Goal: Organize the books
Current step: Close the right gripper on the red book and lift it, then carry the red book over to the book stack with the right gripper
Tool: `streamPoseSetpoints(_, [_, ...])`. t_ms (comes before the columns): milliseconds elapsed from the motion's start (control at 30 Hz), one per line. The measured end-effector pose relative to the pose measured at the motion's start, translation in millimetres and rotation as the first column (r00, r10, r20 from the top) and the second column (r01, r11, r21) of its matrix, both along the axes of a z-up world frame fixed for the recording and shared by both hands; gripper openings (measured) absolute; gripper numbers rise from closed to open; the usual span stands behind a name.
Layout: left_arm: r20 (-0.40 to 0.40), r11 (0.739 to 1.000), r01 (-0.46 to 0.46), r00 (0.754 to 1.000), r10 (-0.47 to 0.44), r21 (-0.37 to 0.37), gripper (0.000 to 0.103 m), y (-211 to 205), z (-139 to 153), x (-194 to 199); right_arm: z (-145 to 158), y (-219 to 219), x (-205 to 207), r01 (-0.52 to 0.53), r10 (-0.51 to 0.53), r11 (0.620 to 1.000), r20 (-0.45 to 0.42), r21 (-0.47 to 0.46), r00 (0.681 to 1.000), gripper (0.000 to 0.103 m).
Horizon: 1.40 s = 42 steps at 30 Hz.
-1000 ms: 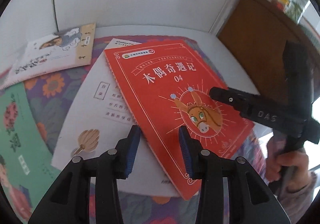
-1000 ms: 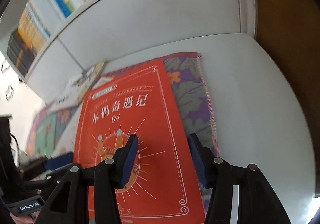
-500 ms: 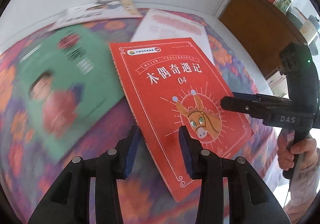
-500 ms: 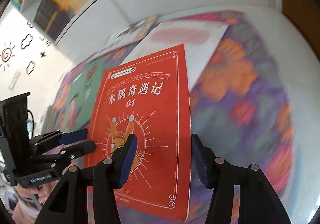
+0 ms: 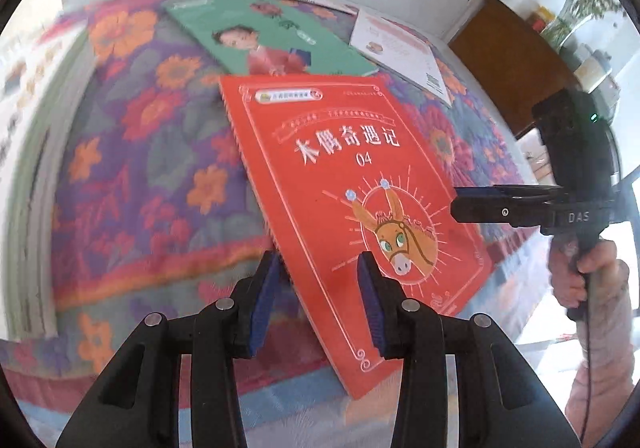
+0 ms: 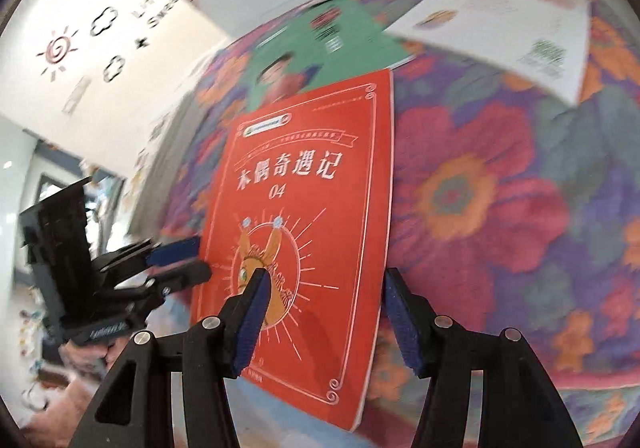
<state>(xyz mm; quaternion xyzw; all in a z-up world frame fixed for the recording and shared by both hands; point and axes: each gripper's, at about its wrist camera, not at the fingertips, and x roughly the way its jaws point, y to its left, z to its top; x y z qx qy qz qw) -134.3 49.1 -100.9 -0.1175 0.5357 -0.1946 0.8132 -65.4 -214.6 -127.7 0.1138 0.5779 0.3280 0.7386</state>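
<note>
Over the near edge of the table, above its flowered cloth (image 5: 140, 151), the red book (image 5: 360, 183) hangs tilted between my two tools, apparently clear of the cloth. The green book (image 5: 276, 35) and the white book (image 5: 400, 47) lie flat toward the far edge. My left gripper (image 5: 318, 302) has its jaws close together, pinching the book by its ridged spine edge. My right gripper (image 6: 322, 318) has the free long edge between its jaws, which have just been opening. With this blur I cannot tell whether its pads press on the cover. I judge the book thin and light, with a glossy cover that may slip. It should flex and droop if held by one corner, so I would grip the stiffer spine edge near its middle. The cover reads "木偶奇遇记" with "04" beneath, above a drawn donkey's head in a ring of rays. A small banner at the top is too fine to read. The right gripper's body carries "DAS", the white book shows a QR code, and the wall lettering is smeared.
</note>
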Motion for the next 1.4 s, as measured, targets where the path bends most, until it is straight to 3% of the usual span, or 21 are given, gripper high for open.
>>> streamPoseSetpoints(133, [0.001, 0.999, 0.002, 1.000, -0.002, -0.054, 0.038, 4.2, -6.0, 3.2, -11.7, -19.8, 5.5, -0.009, 0.019, 0.992, -0.075, 0.125, 0.997, 0.052])
streamPoseSetpoints(200, [0.013, 0.998, -0.004, 1.000, 0.005, -0.064, 0.038, 3.1, -7.3, 7.2, -22.1, -31.1, 11.8, 0.011, 0.016, 0.978, -0.128, 0.206, 0.992, 0.044])
streamPoseSetpoints(300, [0.031, 0.998, -0.002, 1.000, 0.004, -0.060, 0.036, 0.1, -9.2, 16.2, -30.2, -34.1, 22.9, 0.002, 0.038, 0.967, -0.155, 0.254, 0.987, 0.034])
streamPoseSetpoints(367, [0.021, 0.998, 0.003, 1.000, -0.002, -0.057, 0.034, -0.3, -8.8, 22.0, -31.4, -33.9, 28.4, 0.004, 0.045, 0.963, -0.173, 0.271, 0.984, 0.032])
streamPoseSetpoints(533, [-0.005, 0.996, -0.021, 1.000, 0.021, -0.087, 0.026, 9.2, -11.7, 32.2, -23.7, -25.0, 31.8, -0.032, 0.069, 0.972, -0.153, 0.232, 0.986, 0.031])
streamPoseSetpoints(600, [-0.030, 0.992, -0.032, 0.999, 0.029, -0.125, 0.025, 15.7, -14.1, 36.1, -23.6, -24.5, 32.4, -0.019, 0.046, 0.983, -0.143, 0.184, 0.989, 0.015])
streamPoseSetpoints(767, [-0.026, 0.991, -0.034, 0.999, 0.030, -0.131, 0.025, 17.8, -15.0, 35.1, -30.6, -28.6, 40.0, 0.020, 0.020, 0.974, -0.175, 0.226, 0.984, 0.013])
streamPoseSetpoints(900, [-0.018, 0.993, -0.026, 1.000, 0.024, -0.117, 0.025, 17.4, -14.4, 33.3, -29.1, -34.3, 34.6, 0.012, 0.023, 0.974, -0.151, 0.227, 0.988, 0.013])
streamPoseSetpoints(1400, [0.002, 0.994, -0.038, 0.999, 0.038, -0.106, 0.026, 18.2, -14.7, 29.8, -13.7, -10.3, 30.5, 0.012, -0.008, 0.995, -0.053, 0.094, 0.999, 0.014])
